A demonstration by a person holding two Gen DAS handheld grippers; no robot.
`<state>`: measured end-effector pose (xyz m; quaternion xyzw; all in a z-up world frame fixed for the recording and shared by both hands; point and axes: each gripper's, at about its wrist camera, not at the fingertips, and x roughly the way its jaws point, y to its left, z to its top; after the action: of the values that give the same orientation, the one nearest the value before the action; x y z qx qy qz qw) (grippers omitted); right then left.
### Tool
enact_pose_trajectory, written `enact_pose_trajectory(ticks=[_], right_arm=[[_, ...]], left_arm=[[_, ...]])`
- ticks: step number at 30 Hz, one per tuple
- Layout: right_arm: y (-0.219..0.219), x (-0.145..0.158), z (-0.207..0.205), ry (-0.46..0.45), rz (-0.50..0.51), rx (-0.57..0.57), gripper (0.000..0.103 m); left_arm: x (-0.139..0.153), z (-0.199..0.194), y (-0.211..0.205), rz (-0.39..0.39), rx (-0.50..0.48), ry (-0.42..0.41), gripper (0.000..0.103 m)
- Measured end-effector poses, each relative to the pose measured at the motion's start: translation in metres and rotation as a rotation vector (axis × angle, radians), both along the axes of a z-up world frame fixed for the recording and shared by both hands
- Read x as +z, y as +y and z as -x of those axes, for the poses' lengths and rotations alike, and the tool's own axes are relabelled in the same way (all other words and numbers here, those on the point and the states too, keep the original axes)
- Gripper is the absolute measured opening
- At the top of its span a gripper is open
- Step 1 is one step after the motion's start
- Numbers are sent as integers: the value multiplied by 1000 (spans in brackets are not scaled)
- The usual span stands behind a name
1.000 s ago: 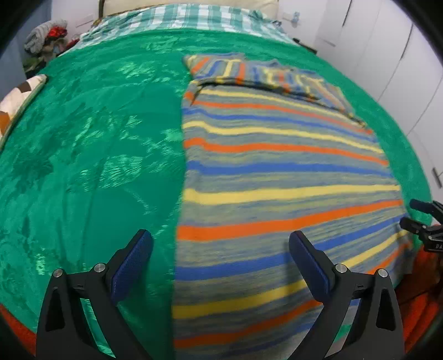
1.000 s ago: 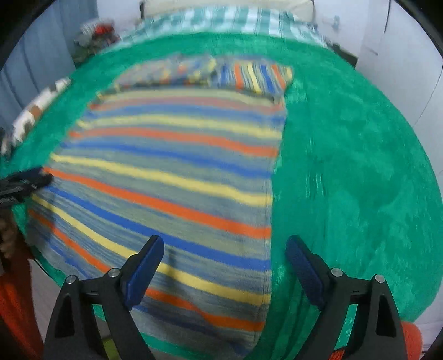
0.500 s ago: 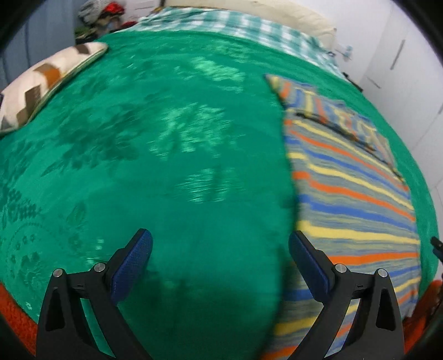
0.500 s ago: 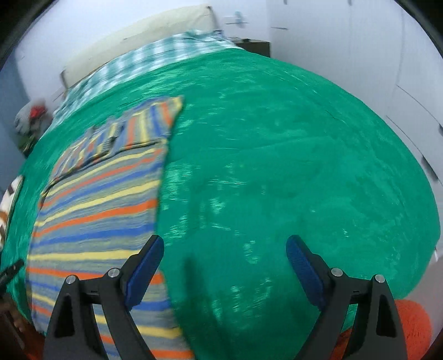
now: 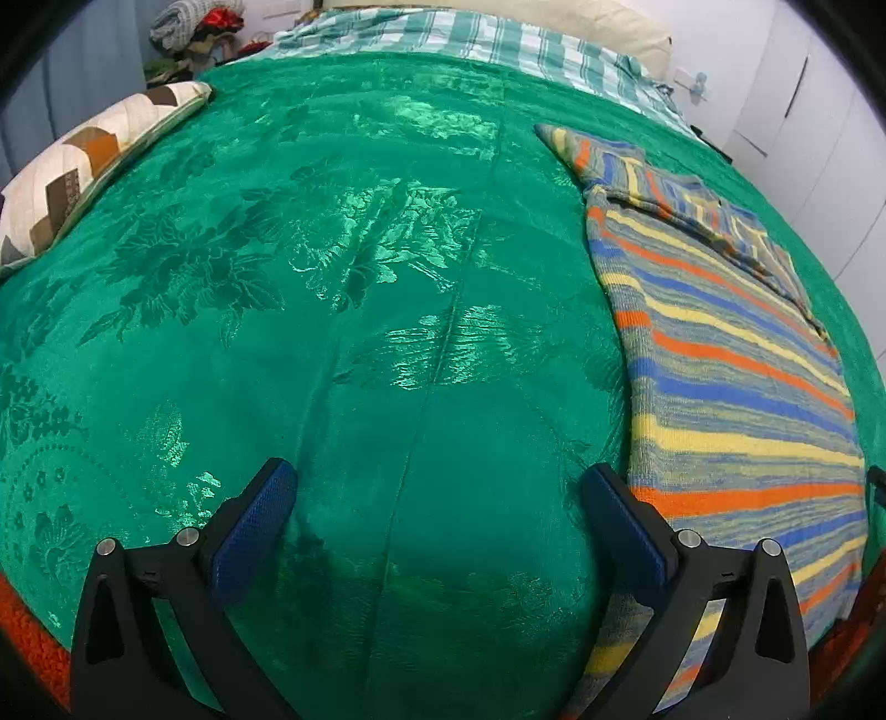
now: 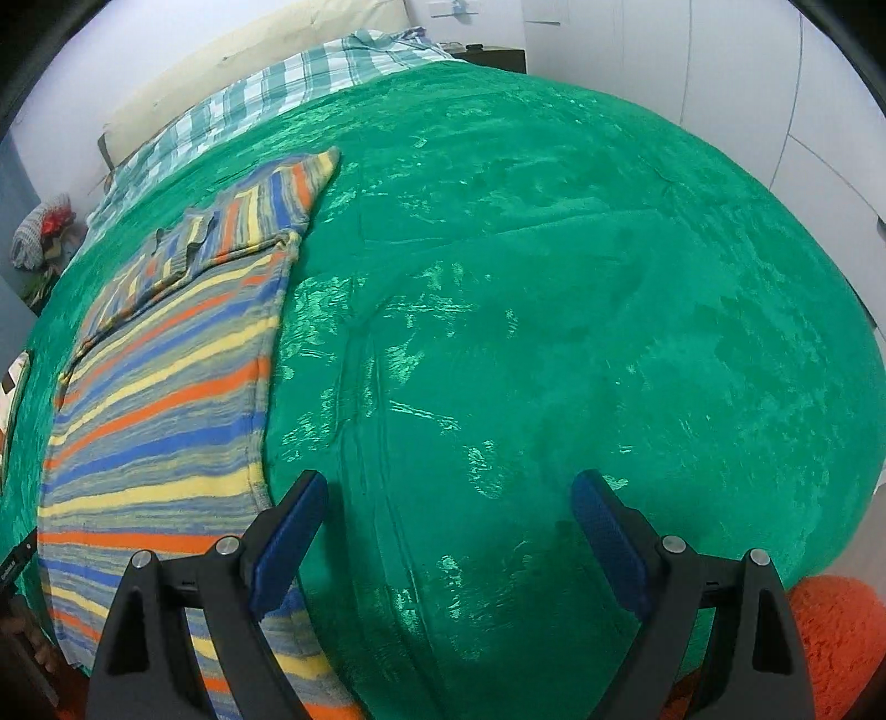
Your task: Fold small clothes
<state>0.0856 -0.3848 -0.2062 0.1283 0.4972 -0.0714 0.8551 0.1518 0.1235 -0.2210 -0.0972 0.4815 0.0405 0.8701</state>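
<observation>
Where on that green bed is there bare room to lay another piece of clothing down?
Two bare patches on the green bedspread: one between the patterned cushion and the striped garment, one on the garment's other side, running to the bed's edge. The checked sheet borders both at the head. The only taken strip is under the garment.

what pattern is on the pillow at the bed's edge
Brown and cream zigzag patchwork on the pillow, clearest in the left wrist view.

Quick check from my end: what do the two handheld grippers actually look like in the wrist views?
Both match: the left gripper and right gripper each have two black angular plastic fingers with triangular cut-outs, silver round bolt heads, and textured blue pads on the inner faces. No cables, markings or sleeves show.
</observation>
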Motion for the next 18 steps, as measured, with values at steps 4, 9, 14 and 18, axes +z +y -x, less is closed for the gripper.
enact_pose_trajectory(ticks=[4,9,14,18], right_arm=[[1,0,0,-3,2,2,89],[-1,-2,-1,4,-2,-5,89],[-1,-4,-2,11,4,-7,89],[0,-4,-1,11,4,-8,89]], left_arm=[[-1,1,-3,-21,-2,4,102],[-1,-1,-5,-27,-2,11,102],[-1,0,-6,-31,-4,12,102],[-1,0,-6,-33,-5,14,102]])
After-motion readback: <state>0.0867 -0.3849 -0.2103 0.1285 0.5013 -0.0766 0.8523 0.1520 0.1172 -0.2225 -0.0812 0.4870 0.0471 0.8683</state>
